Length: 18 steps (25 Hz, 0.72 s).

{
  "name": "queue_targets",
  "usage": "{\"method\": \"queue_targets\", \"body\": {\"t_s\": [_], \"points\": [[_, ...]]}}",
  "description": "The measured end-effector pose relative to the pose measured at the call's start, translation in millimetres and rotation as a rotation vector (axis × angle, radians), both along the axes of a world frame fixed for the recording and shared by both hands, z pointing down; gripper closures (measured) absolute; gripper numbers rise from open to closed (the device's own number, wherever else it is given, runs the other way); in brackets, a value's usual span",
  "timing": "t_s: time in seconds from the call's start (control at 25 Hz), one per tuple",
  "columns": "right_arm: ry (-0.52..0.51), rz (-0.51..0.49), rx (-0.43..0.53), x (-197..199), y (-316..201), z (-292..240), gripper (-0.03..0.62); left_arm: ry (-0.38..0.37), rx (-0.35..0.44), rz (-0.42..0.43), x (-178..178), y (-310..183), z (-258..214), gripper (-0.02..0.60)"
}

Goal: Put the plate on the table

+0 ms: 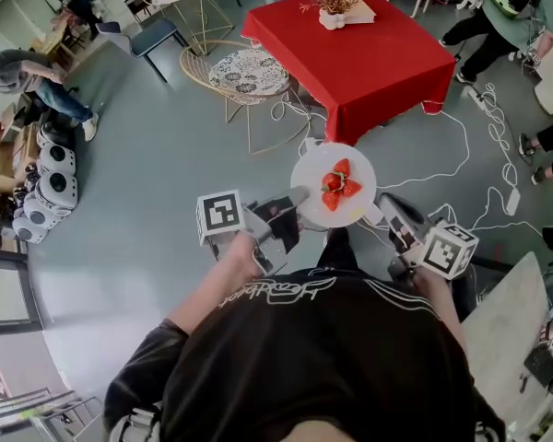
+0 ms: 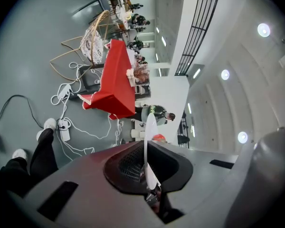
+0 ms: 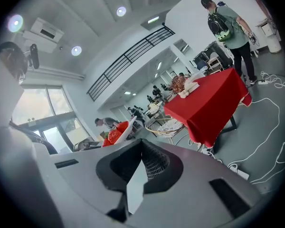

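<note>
A white plate (image 1: pixel 309 179) carrying strawberries (image 1: pixel 339 188) hangs in the air in front of my body, held level between both grippers. My left gripper (image 1: pixel 298 197) is shut on the plate's left rim. My right gripper (image 1: pixel 383 206) is shut on its right rim. In the left gripper view the plate (image 2: pixel 147 141) shows edge-on between the jaws of that gripper (image 2: pixel 150 177). The right gripper view shows the plate (image 3: pixel 134 186) wedged in the gripper (image 3: pixel 136 182), with the strawberries (image 3: pixel 113 136) beyond. The red-clothed table (image 1: pixel 364 53) stands just ahead, beyond the plate.
A vase of dried flowers (image 1: pixel 333 9) sits at the table's far edge. A wire chair with a patterned cushion (image 1: pixel 247 72) stands left of the table. White cables (image 1: pixel 461 166) and a power strip (image 1: pixel 511 201) lie on the floor at right. People stand around the room.
</note>
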State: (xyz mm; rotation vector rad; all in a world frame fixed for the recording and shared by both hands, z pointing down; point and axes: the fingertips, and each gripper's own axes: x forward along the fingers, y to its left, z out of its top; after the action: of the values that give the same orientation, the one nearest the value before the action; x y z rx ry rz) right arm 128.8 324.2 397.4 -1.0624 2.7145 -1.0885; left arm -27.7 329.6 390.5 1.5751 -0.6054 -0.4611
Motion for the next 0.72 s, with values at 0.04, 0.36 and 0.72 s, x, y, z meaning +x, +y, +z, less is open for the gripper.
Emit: {"method": "queue_targets", "body": {"t_s": [0.04, 0.36, 0.72], "points": [[-0.004, -0.001, -0.004, -1, -5, 2, 0.588, -0.001, 0.001, -0.005, -2, -4, 1, 0.565], [-0.003, -0.042, -0.023, -15, -75, 17, 0.586, -0.021, -0.013, -0.034, -15, -64, 13, 0.565], [0.066, -0.095, -0.041, -14, -185, 32, 0.588, -0.030, -0.096, -0.080, -12, -159, 34, 0.565]]}}
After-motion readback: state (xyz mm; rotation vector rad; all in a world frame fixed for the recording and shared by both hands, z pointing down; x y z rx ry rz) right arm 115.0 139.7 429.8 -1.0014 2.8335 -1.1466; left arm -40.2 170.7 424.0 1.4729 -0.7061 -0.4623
